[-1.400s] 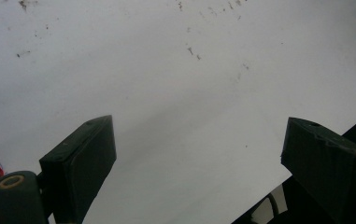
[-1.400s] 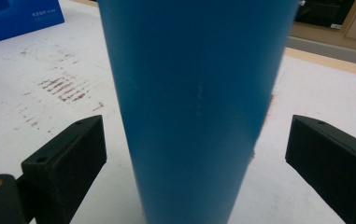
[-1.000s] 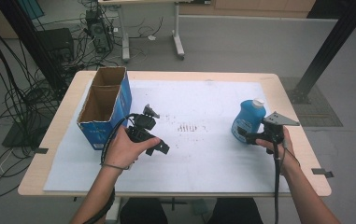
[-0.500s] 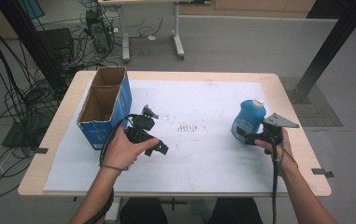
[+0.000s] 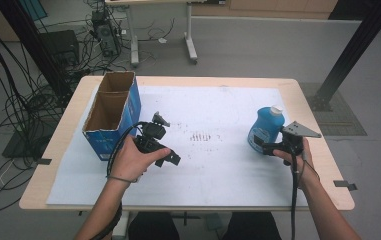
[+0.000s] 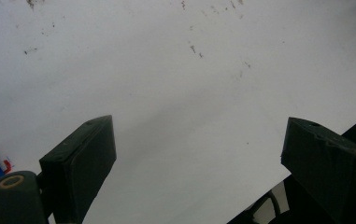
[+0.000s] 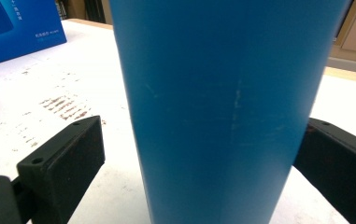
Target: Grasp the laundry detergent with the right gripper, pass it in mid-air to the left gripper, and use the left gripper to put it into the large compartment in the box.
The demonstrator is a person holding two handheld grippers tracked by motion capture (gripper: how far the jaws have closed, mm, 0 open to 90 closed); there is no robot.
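At about nine o'clock on the table, an open blue box is seen standing upright on the white sheet, its two compartments showing brown insides. Just to its right, at roughly seven o'clock from the sheet's middle, the left gripper is held in a hand; its cable is looped beside the box's near corner. In the left gripper view the jaws are spread wide with nothing but bare sheet between them, and a sliver of the blue box is caught at the lower left edge. A patch of dark smudges is found at the sheet's centre, with no object standing between the two grippers.

At three o'clock the blue bottle stands upright with a white cap. The right gripper is placed at its near side, held by the other hand. In the right gripper view the bottle sits between the jaws: the right jaw seems to meet its side, while a gap of sheet is visible at the left jaw, so no grip is made.
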